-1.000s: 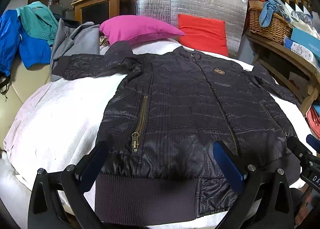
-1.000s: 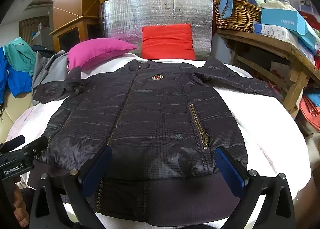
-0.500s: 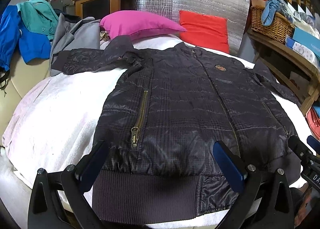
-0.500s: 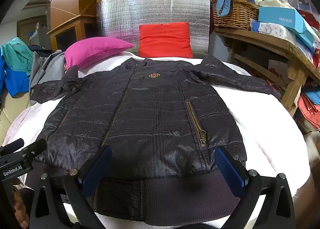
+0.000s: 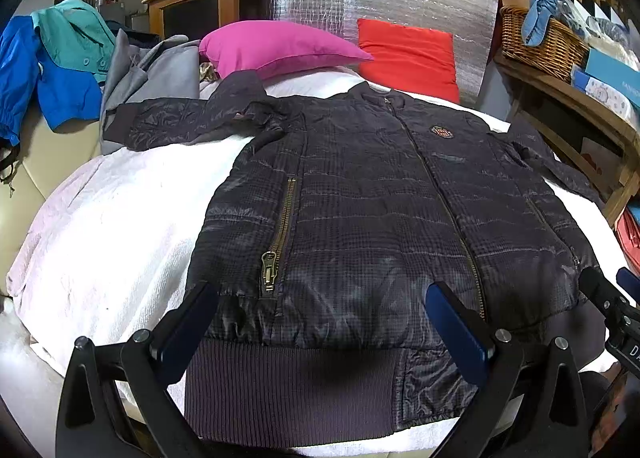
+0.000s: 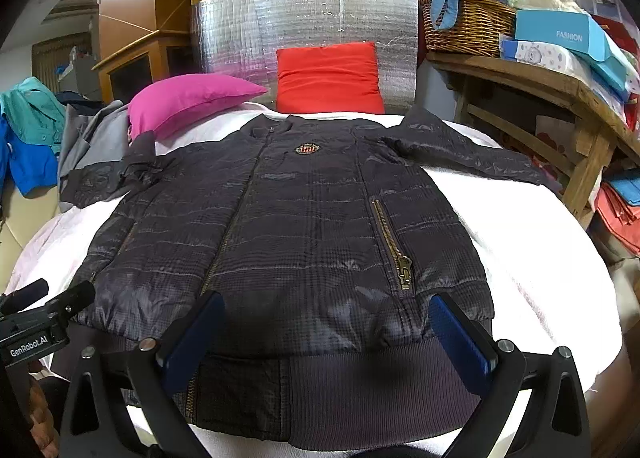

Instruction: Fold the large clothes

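A: The jacket (image 5: 372,218) lies flat, front up and zipped, on the white bedcover (image 5: 120,226), collar at twelve o'clock and ribbed hem (image 5: 288,386) at six. Both sleeves are spread, one towards ten o'clock, the other towards two. Nothing is folded yet, I'd say.

B: And the grippers?

A: The left gripper (image 5: 320,322) hovers over the hem with its jaws wide apart, holding nothing. The right gripper (image 6: 328,330) is the same: spread, empty, just above the hem.

B: So how would you start?

A: Sleeves first, probably. Pinch each at the cuff (image 5: 120,124) and lay it across the chest, then bring the hem up to the collar. The shell looks slick and padded, so bite a good fold of cloth or it may slip out. Smooth as you go; puffy quilting tends to spring open.

B: Anything you can't see?

A: The cuff at two o'clock (image 6: 540,178) runs off near the wooden shelf (image 6: 560,90), and its end is hard to make out. The nearest hem edge sits behind the gripper frames. The sleeve at ten o'clock touches a grey garment (image 5: 152,74) beside the pink pillow (image 5: 276,44); where one ends is unclear.
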